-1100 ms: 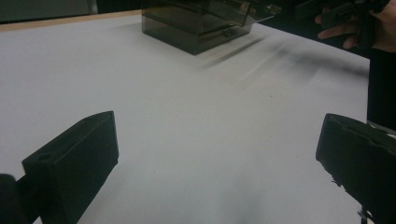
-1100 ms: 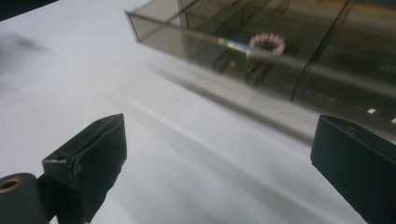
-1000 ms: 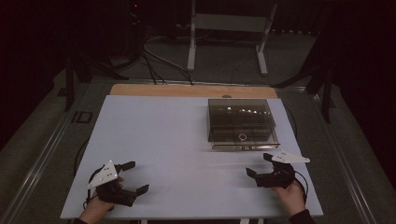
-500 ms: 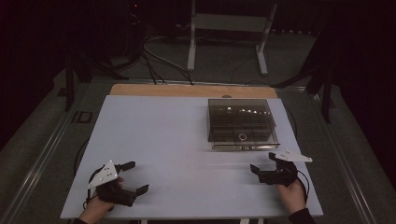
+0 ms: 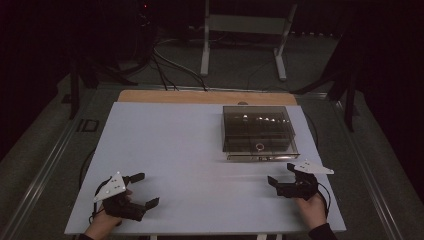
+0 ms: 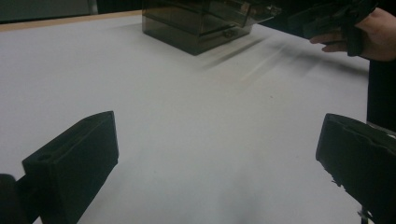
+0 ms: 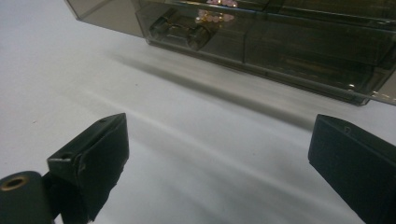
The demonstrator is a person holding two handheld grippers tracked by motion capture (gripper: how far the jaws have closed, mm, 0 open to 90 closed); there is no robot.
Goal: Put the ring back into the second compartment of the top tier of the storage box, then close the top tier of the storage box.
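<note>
At five o'clock on the bench [image 5: 200, 135], your right hand-held gripper [image 5: 281, 176], jaws spread and empty, has drawn back slightly from the smoked box [image 5: 258, 132] at one o'clock, delaying contact.

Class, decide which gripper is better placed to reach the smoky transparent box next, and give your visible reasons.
Right. The right gripper sits open just in front of the box, jaws facing it. The left gripper, also open, rests at the table's near-left corner, far across.
</note>
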